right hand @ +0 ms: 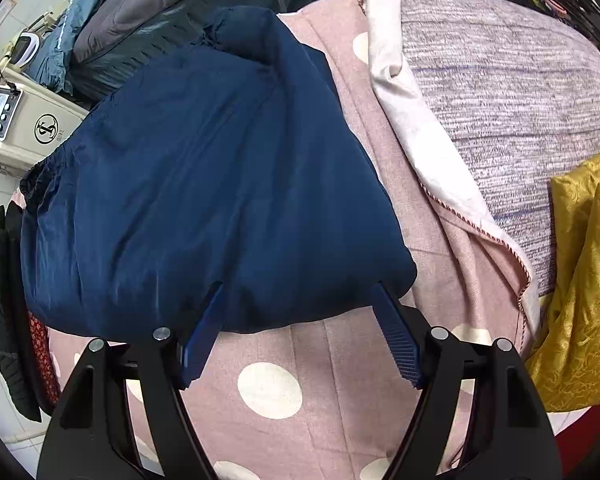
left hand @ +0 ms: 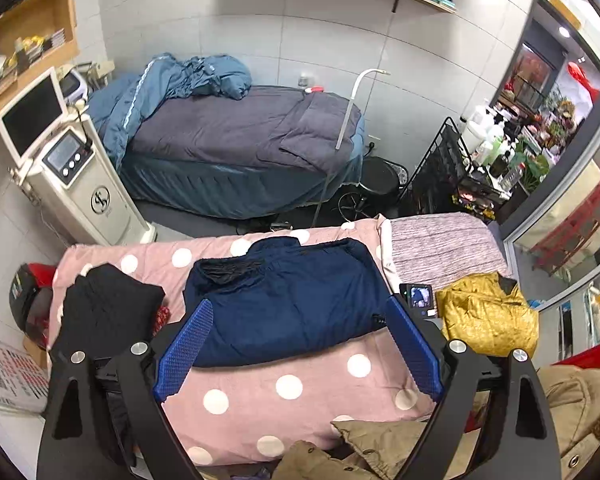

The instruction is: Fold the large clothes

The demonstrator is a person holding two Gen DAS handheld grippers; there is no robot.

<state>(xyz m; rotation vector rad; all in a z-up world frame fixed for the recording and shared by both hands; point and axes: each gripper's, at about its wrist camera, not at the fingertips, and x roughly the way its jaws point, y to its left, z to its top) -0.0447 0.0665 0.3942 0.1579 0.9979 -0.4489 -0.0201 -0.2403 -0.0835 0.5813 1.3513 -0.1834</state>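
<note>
Left wrist: our left gripper hangs back, jaws apart and empty; navy jacket lies ahead on the bed, long axis sideways.

Right wrist: right gripper nearer, jaws apart, straddling the jacket's near edge.

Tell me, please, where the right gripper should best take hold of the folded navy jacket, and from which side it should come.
Probably the near edge of the navy jacket, approached from the front, low along the polka-dot blanket. That edge is a thick rounded fold facing the right gripper, whose open fingers already straddle it. The far collar end is bunched and farther away.
</note>
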